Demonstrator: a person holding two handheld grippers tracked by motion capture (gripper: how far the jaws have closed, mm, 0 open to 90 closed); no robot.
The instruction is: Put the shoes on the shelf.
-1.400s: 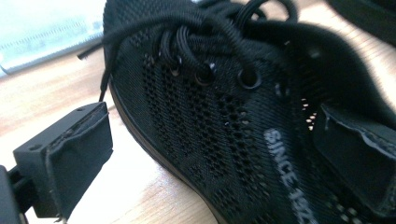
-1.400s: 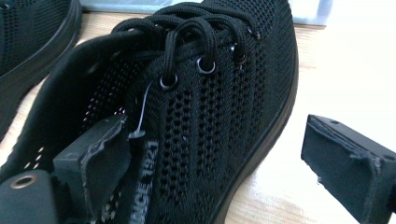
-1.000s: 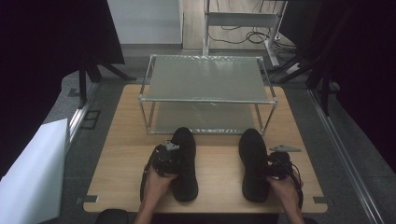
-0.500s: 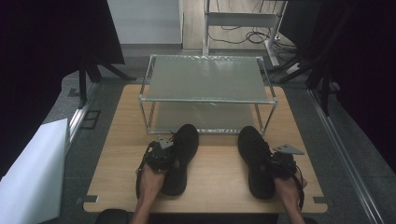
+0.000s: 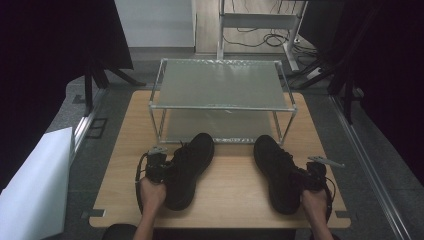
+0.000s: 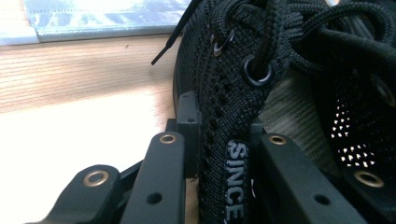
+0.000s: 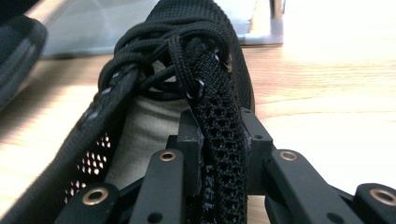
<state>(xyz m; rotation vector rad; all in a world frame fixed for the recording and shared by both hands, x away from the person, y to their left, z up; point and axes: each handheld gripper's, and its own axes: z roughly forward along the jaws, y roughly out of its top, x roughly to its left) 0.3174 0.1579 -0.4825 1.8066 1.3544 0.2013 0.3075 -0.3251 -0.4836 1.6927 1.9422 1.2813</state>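
Although both shoes lay in plain sight from the high view, the heel of each was partly hidden behind the hand and tool holding it, and the toes of both reached toward the lower shelf of the rack [image 5: 220, 107]. The left tool [image 5: 159, 170] pinched the side wall of the left shoe [image 5: 189, 167] at its collar; in the left gripper view the jaws pressed on either side of a strip of black knit printed with white letters reading "SINCE", the rest of the wording cut off at the bottom edge. The left shoe's [image 6: 280, 70] laces, metal eyelets and grey lining showed there, while its toe and sole were out of frame. The right tool [image 5: 312, 177] was likewise closed on the collar edge of the right shoe [image 5: 277, 170]; in the right gripper view the jaws clamped a band of open black mesh, with knotted laces bunched above it. The right shoe [image 7: 177, 60] pointed toward the rack's base, and a dark blurred shape at the upper left could not be made out. Both shoes rested on the wooden surface [image 5: 230, 185], well apart, angled slightly away from each other at the heels.
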